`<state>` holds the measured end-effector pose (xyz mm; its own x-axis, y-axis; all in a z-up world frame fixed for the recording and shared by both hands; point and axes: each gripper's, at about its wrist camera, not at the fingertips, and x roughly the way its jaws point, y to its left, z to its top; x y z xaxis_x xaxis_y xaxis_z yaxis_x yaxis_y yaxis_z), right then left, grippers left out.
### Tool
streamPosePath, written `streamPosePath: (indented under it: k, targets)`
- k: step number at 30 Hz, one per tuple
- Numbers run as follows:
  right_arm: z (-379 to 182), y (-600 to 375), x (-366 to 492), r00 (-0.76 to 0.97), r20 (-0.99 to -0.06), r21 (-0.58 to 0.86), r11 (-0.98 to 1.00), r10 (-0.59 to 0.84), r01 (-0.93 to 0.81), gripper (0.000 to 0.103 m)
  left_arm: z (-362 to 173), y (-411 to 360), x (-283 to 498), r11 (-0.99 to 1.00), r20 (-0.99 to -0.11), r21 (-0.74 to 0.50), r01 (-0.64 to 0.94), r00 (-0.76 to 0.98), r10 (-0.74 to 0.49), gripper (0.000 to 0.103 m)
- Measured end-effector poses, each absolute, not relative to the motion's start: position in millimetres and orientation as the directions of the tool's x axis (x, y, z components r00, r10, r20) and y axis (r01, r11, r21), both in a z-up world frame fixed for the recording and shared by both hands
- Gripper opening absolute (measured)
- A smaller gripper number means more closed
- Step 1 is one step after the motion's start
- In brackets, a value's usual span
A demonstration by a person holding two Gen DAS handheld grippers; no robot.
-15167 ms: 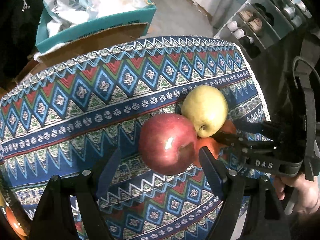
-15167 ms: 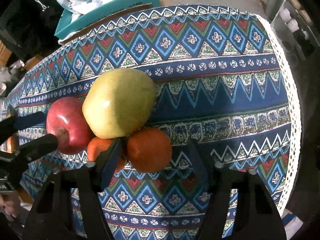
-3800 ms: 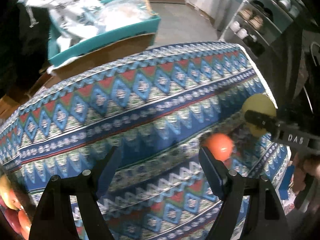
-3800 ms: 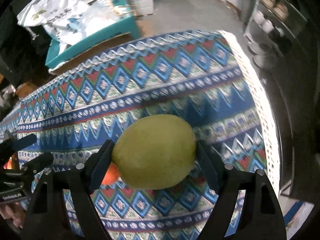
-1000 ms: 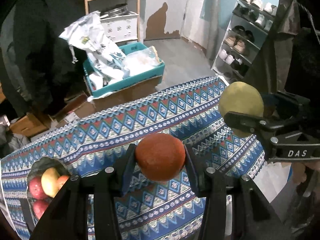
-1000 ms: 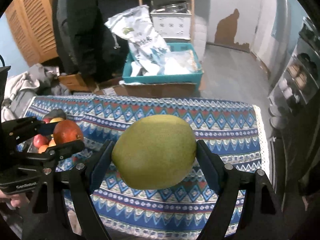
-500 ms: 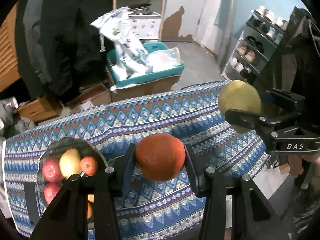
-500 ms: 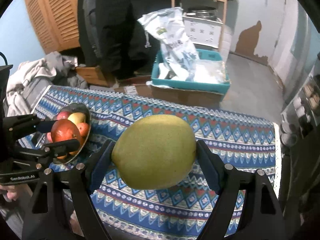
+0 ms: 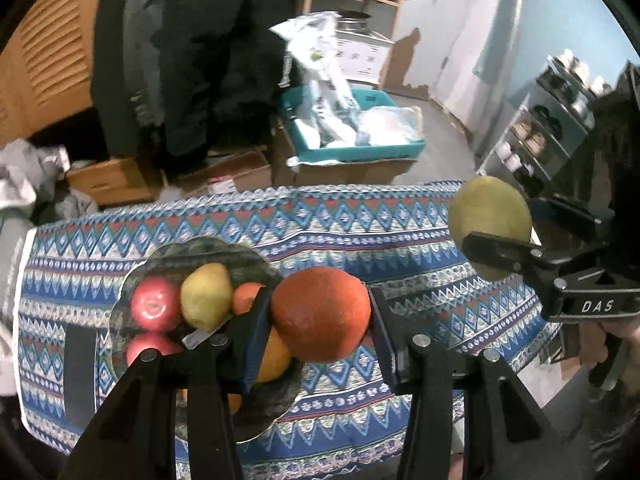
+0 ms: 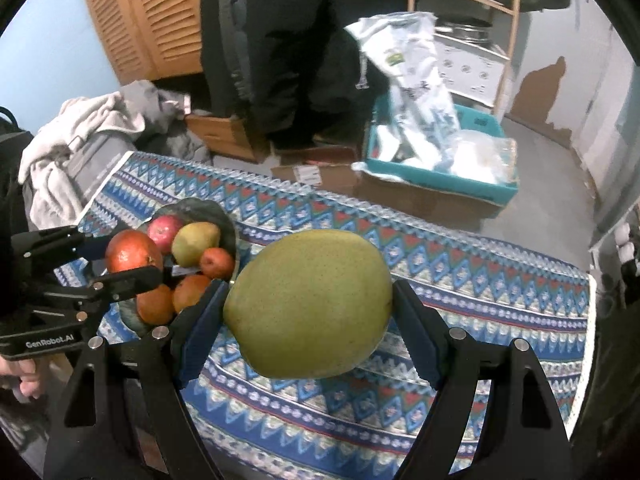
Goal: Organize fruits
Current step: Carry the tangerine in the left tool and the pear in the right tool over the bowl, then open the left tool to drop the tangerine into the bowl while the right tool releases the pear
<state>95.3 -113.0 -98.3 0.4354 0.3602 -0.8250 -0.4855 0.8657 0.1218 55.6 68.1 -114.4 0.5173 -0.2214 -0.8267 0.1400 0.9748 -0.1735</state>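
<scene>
My left gripper [image 9: 320,316] is shut on an orange [image 9: 321,314] and holds it in the air just right of a dark fruit bowl [image 9: 208,250]. The bowl holds red apples [image 9: 154,304], a yellow pear [image 9: 206,296] and several oranges. My right gripper [image 10: 308,306] is shut on a large yellow-green pear [image 10: 308,304], held high over the middle of the table. In the right wrist view the bowl [image 10: 200,208] lies at the left, with the left gripper [image 10: 124,264] and its orange [image 10: 132,256] over its near left side. The right gripper [image 9: 496,236] shows at the right of the left wrist view.
The table carries a blue patterned cloth [image 9: 360,220] with a white lace edge [image 10: 591,320] at the right. Beyond the table are a teal box with bags [image 10: 440,160], cardboard boxes, a dark hanging coat [image 10: 300,40], grey clothes [image 10: 80,136] at the left and a shoe rack [image 9: 552,120].
Both grippers, each still holding its fruit, have swung left along the table. The bowl has come closer and my left gripper's orange now hangs beside it.
</scene>
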Motion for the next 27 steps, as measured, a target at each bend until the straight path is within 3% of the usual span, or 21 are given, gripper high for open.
streamPosePath:
  k: [14,27]
  targets:
    - [-129,-22,110,0.332,-0.846,0.185,0.814,0.417,-0.551,0.081,-142,161,49,0.968,-0.844,-0.244,-0.06,0.504,-0.181,0.048]
    - [-180,39,120,0.192,-0.885,0.252,0.783,0.424,-0.569,0.081,-197,198,39,0.968,-0.897,-0.206,-0.141,0.423,-0.129,0.048]
